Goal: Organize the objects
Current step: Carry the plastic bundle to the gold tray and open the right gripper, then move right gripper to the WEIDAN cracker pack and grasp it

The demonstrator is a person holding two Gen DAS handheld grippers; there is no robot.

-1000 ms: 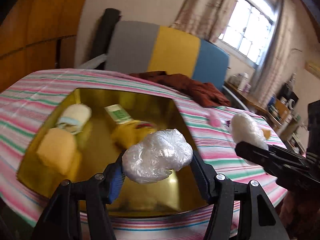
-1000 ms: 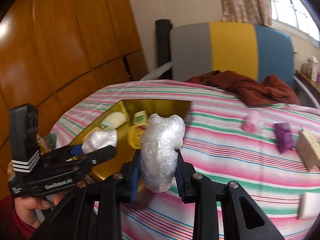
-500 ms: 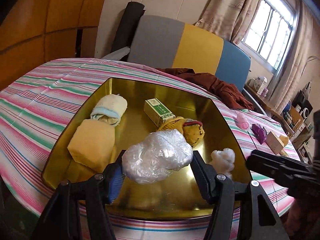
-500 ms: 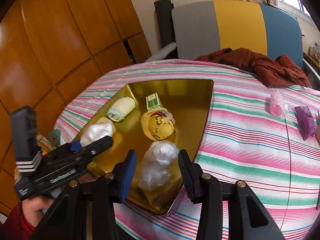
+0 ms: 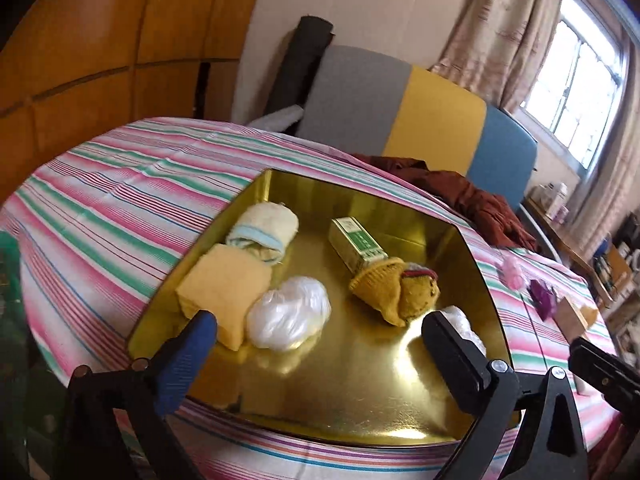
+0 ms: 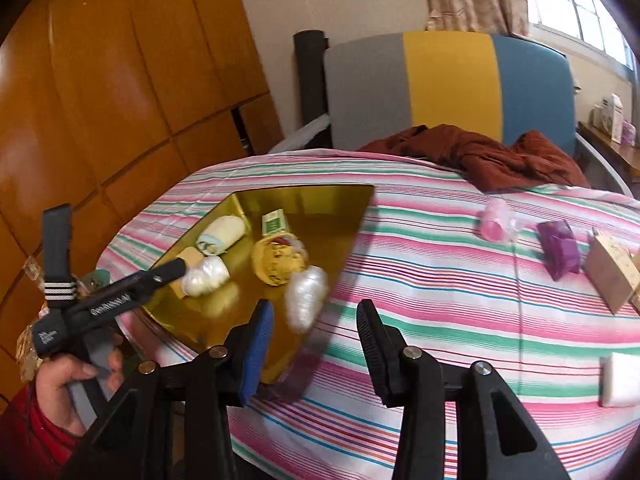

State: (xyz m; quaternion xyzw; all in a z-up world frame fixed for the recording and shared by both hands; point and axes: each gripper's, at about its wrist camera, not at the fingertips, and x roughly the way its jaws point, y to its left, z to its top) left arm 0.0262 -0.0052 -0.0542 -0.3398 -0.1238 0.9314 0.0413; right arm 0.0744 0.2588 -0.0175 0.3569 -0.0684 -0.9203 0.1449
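The left gripper has its fingers wide apart and holds nothing. A crumpled plastic bag lies in the gold tray, touching the yellow sponge. The right gripper is also spread open and empty. A second plastic bag lies at the near right edge of the tray, just beside the yellow knitted item. The tray stands on the striped tablecloth.

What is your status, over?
Left gripper open, right gripper open. Both plastic bundles in gold tray. Pink roll, purple packet outside.
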